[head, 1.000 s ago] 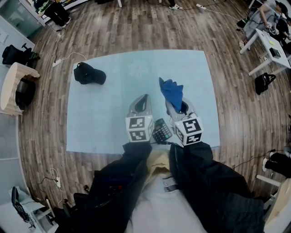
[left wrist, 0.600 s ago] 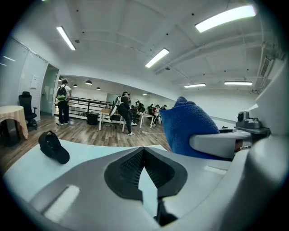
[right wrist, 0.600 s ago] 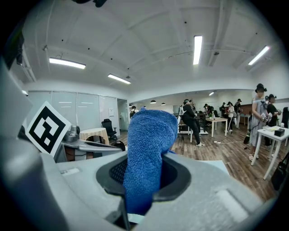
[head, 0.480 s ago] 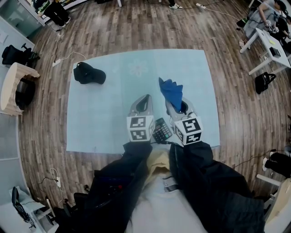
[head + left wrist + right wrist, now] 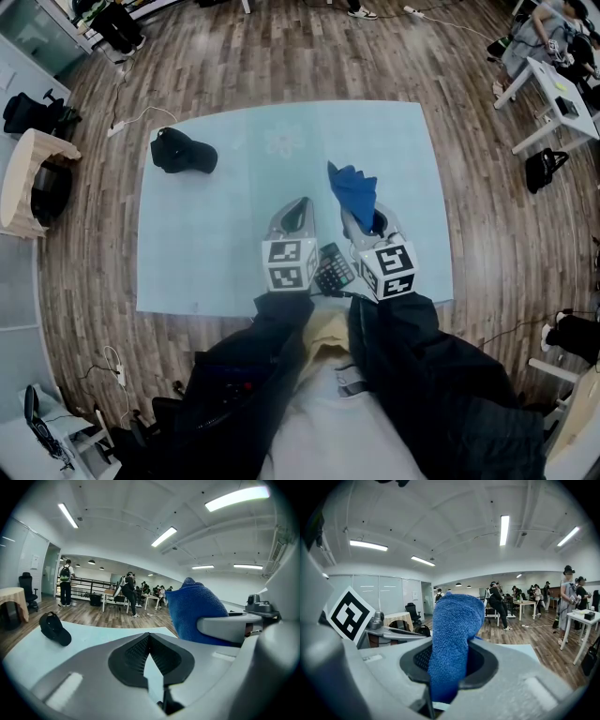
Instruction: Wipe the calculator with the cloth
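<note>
L gripper (image 5: 296,208): jaws together, nothing between them, held over pale blue surface (image 5: 206,234), centre frame. R gripper (image 5: 364,217): jaws clamped on blue cloth (image 5: 353,190), which stands up out of them. Calculator (image 5: 333,269) lies near surface's lower edge, between the two grippers. Black cap (image 5: 184,152) at upper left of surface, well apart. Room: wood-plank floor (image 5: 281,56); white desk (image 5: 553,103) upper right; ceiling strip lights (image 5: 164,536) lit; persons (image 5: 65,583) in background.
</note>
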Motion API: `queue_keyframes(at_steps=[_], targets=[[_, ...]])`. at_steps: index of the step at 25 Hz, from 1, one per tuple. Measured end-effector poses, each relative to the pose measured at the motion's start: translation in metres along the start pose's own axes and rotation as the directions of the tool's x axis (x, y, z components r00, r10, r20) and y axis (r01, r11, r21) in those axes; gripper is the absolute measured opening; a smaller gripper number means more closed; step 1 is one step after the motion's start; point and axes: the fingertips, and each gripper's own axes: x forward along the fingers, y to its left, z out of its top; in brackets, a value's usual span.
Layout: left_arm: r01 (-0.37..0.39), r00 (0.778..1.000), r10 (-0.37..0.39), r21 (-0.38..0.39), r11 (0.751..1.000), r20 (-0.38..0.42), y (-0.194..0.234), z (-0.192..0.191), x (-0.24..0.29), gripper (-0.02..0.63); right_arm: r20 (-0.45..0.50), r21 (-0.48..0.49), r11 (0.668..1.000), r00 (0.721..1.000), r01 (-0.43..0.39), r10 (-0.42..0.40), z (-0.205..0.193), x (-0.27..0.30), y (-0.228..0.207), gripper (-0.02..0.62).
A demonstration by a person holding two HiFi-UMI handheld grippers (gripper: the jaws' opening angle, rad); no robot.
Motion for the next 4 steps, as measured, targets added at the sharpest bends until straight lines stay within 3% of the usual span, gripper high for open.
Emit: queue_keyframes(at_steps=[4], targets=[[0.003,1.000,-0.003,-0.002,1.000,-0.006,-0.0005,-0.0031,-0.0017,-0.003,-0.006,0.001,1.000,1.000,-0.002,0.002,-0.0029,-0.0006,0.0030,0.091]])
